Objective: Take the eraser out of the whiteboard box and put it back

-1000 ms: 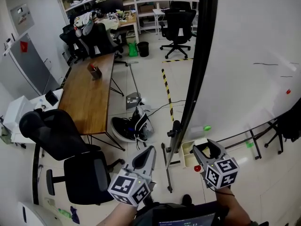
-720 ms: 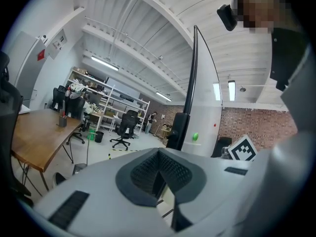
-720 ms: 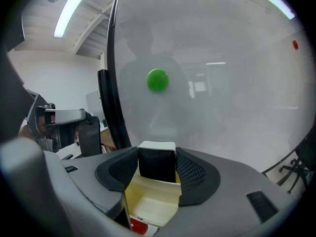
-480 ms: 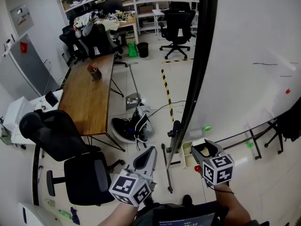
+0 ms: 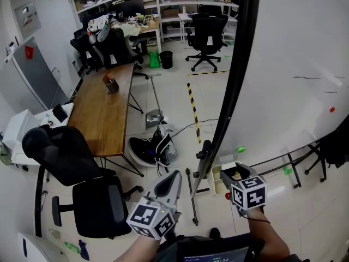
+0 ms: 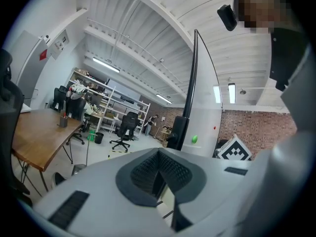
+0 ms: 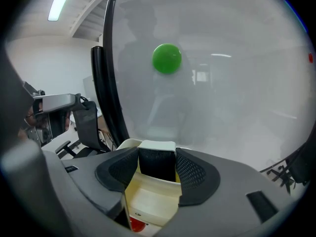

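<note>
The right claw (image 7: 157,155) is closed on the eraser (image 7: 157,167): its two dark ribbed pads (image 7: 191,174) press the eraser's black felt from either side, and the eraser's white back faces up toward the whiteboard (image 7: 227,93). The eraser stands upright at the end of the whiteboard box (image 7: 148,201) that lies closest to the whiteboard. Whether it has lifted clear of the cream box or rests in it cannot be told. The open hollow of the box, on the side away from the whiteboard, is bare. A green magnet (image 7: 167,58) sits on the whiteboard above the eraser, and a small round red thing (image 7: 137,225) shows at the box's edge farthest from the whiteboard.

The left claw (image 6: 159,171) is closed on nothing, its pads meeting at the tips. In the head view it hovers well apart from the whiteboard, out past its dark edge post (image 5: 232,91). A wooden bench (image 5: 103,113) and a black office chair (image 5: 76,162) stand farther out from the whiteboard on that same side.
</note>
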`<state>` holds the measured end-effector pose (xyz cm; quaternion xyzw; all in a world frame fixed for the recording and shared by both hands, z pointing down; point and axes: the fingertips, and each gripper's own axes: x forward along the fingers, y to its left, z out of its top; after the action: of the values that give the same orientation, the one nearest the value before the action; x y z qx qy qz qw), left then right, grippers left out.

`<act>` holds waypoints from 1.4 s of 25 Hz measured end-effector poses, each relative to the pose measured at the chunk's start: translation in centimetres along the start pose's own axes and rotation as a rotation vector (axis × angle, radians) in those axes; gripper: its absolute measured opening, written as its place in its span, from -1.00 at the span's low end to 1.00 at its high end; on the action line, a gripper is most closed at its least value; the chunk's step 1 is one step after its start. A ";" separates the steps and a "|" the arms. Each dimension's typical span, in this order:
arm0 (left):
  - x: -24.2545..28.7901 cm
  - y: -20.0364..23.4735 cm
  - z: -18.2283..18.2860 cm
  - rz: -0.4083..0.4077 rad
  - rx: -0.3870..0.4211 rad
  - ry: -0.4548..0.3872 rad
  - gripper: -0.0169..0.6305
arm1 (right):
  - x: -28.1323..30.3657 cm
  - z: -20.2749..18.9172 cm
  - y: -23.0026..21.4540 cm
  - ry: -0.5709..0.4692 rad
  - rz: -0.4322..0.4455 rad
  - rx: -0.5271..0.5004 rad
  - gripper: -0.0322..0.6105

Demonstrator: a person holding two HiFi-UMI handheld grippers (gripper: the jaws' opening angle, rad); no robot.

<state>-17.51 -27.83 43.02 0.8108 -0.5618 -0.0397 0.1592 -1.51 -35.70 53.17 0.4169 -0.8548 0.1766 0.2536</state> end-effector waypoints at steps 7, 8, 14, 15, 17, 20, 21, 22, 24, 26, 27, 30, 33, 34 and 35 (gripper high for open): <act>-0.9 0.2 0.8 0.015 -0.004 -0.016 -0.86 | 0.0 -0.2 0.3 0.057 -0.029 0.022 -0.06; -1.1 0.2 0.9 0.014 -0.004 -0.019 -0.86 | 0.0 -0.2 0.3 0.059 -0.030 0.022 -0.06; -1.9 -0.2 1.5 0.016 0.002 -0.030 -0.86 | -0.3 -0.2 0.5 0.072 -0.021 0.029 -0.06; -1.9 -0.3 1.5 0.015 0.005 -0.032 -0.86 | -0.4 -0.3 0.5 0.072 -0.019 0.029 -0.06; -2.1 -0.4 1.5 0.014 0.008 -0.036 -0.86 | -0.5 -0.3 0.5 0.067 -0.019 0.033 -0.05; -2.3 -0.7 1.8 0.013 0.012 -0.039 -0.86 | -1.2 0.1 0.4 0.046 -0.018 0.045 -0.05; -2.5 -0.9 2.1 0.014 0.012 -0.039 -0.86 | -1.5 0.4 0.3 0.037 -0.016 0.049 -0.05; -2.6 -1.0 2.2 0.014 0.014 -0.039 -0.86 | -1.9 0.6 0.3 0.024 -0.015 0.053 -0.05; -2.6 -1.4 2.3 0.013 0.019 -0.042 -0.86 | -2.8 1.2 0.1 -0.011 -0.014 0.064 -0.05; -2.7 -1.7 2.4 0.010 0.023 -0.047 -0.86 | -3.9 2.1 0.0 -0.053 -0.009 0.072 -0.05; -2.8 -1.9 2.5 0.009 0.024 -0.050 -0.86 | -4.7 2.7 0.1 -0.076 -0.004 0.074 -0.05; -3.3 -2.4 3.2 0.008 0.027 -0.062 -0.86 | -7.2 4.8 0.7 -0.160 0.022 0.073 -0.05; -3.6 -3.0 3.6 0.006 0.027 -0.077 -0.86 | -10.0 7.1 1.5 -0.264 0.064 0.058 -0.05; -3.7 -3.2 3.8 0.004 0.027 -0.081 -0.86 | -11.0 7.8 1.8 -0.301 0.076 0.049 -0.05; -3.9 -3.6 4.1 0.000 0.028 -0.084 -0.86 | -12.2 8.6 2.1 -0.341 0.087 0.037 -0.12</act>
<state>-16.73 -24.01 37.63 0.8105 -0.5686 -0.0659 0.1241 0.71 -31.28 38.92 0.4082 -0.8992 0.1299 0.0892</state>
